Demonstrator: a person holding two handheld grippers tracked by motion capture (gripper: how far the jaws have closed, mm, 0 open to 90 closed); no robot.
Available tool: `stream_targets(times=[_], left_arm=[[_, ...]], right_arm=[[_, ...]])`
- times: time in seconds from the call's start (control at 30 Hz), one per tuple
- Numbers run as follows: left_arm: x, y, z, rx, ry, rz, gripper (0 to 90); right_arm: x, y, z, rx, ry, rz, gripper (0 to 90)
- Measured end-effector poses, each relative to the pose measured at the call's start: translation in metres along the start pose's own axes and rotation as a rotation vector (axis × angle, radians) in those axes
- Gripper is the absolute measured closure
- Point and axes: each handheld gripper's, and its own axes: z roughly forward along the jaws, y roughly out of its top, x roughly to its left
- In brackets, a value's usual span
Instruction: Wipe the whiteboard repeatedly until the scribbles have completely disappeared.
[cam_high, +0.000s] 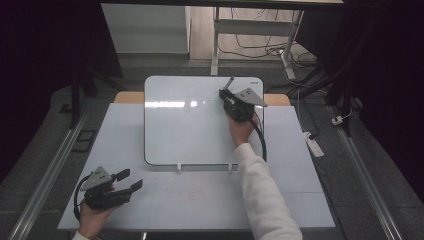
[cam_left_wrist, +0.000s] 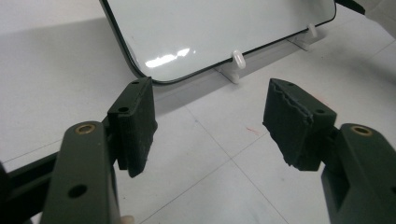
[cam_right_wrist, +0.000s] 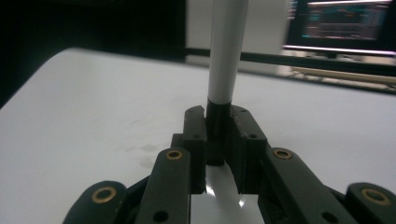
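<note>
A whiteboard (cam_high: 190, 125) lies flat on the white table (cam_high: 200, 200), propped on small white clips (cam_left_wrist: 237, 59). Over its upper right corner my right gripper (cam_high: 226, 93) is shut on a marker (cam_right_wrist: 224, 60) with a white barrel and black end, which stands up between the jaws. Faint marks show on the board (cam_right_wrist: 140, 149) beside the jaws. My left gripper (cam_high: 129, 180) rests low at the table's front left, jaws wide apart with nothing between them, its fingers (cam_left_wrist: 135, 121) pointing toward the board's near corner (cam_left_wrist: 154, 77).
Beyond the table are a desk frame with cables (cam_high: 260, 45) and a power strip (cam_high: 314, 145) on the floor at right. A lit monitor (cam_right_wrist: 341, 23) glows behind the board in the right gripper view. Metal rails (cam_high: 45, 175) run along both sides.
</note>
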Motion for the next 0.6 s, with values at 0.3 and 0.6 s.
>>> stream_targets(times=[0.3, 0.6], left_arm=[[0.001, 0.000, -0.001, -0.005, 0.004, -0.005, 34.8], [0.000, 0.000, -0.002, -0.009, 0.004, -0.002, 35.0]], right_arm=[[-0.008, 0.007, 0.004, -0.014, -0.044, 0.033, 77.5], [0.023, 0.002, 0.014, 0.022, 0.057, -0.017, 77.5]])
